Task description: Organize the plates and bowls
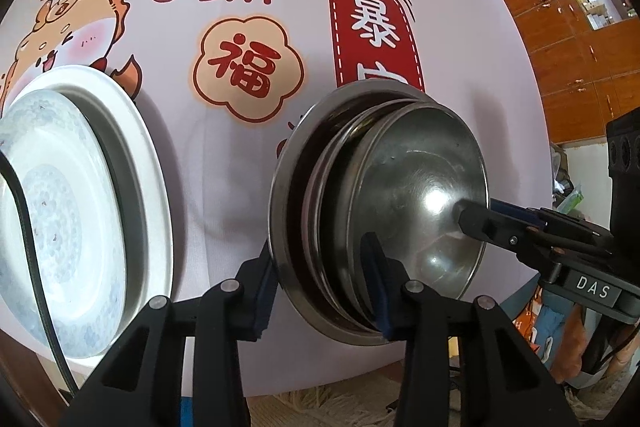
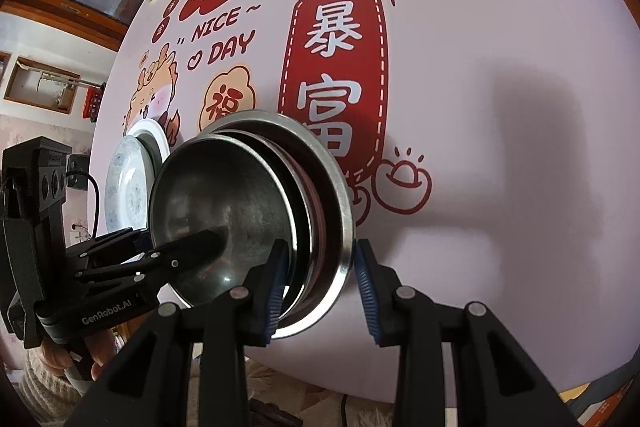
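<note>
Both jaws are clamped on the nested steel bowls [image 1: 400, 195]: left gripper [image 1: 320, 291] and right gripper [image 2: 320, 287] at opposite rims.

We note both claws, left claw [image 1: 322, 291] and right claw [image 2: 322, 291], are black with silver screws and blue ribbed pads [image 2: 366, 283]; labels read "DAS" and "GenRobot.AI".

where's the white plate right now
The white plate sits on the printed tablecloth at the left edge of the left wrist view, left of the stacked steel bowls; in the right wrist view it peeks out behind them.
</note>
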Demonstrator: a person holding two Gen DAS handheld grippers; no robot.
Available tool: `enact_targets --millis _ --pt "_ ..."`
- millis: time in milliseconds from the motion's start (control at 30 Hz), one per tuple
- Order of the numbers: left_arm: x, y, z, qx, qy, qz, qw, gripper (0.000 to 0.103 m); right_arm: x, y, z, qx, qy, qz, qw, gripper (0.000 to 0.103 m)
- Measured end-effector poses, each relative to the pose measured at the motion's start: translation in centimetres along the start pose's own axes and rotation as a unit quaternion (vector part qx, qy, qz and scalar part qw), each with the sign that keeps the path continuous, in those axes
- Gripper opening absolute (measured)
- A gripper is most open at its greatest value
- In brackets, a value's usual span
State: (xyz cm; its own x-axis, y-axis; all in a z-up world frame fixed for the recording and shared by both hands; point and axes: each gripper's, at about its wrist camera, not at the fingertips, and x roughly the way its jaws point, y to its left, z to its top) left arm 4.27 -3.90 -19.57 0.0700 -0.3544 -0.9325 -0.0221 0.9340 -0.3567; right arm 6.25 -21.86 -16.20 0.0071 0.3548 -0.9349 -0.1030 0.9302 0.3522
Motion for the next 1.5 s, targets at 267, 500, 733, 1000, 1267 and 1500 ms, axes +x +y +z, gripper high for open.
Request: enact_targets --millis 267,500,733,1000,1267,1500 --pt "-1.7 -0.1 0.2 -0.03 -0.021 0.0 0.9993 0.038 -1.0 0.9 1.3 -0.025 0.006 0.0 1.0 0.034" --pt "-4.8 0.4 -0.7 -0.063 -0.066 0.005 0.9958 0.038 -2.3 3.1 2.2 -0.069 0.003 0.007 0.998 0.034" --pt "-8.8 3.4 -2.2 -0.068 -0.101 0.004 0.9926 0.038 -3.1 7.9 1.8 -0.096 -0.017 0.004 0.995 0.034" --pt "-13.9 10.1 -2.8 -0.024 -0.103 0.016 0.9943 0.038 -1.2 15.7 0.5 -0.058 -0.047 0.026 0.997 0.034" --pt "-15.9 17.7 -2.5 0.021 -0.082 0.036 0.9958 0.038 3.3 21.8 -0.2 -0.015 -0.047 0.035 0.998 0.034" --pt "-12.9 21.0 -2.4 0.032 -0.034 0.025 0.9986 0.038 7.1 23.2 -0.5 0.007 -0.018 0.004 1.0 0.034"
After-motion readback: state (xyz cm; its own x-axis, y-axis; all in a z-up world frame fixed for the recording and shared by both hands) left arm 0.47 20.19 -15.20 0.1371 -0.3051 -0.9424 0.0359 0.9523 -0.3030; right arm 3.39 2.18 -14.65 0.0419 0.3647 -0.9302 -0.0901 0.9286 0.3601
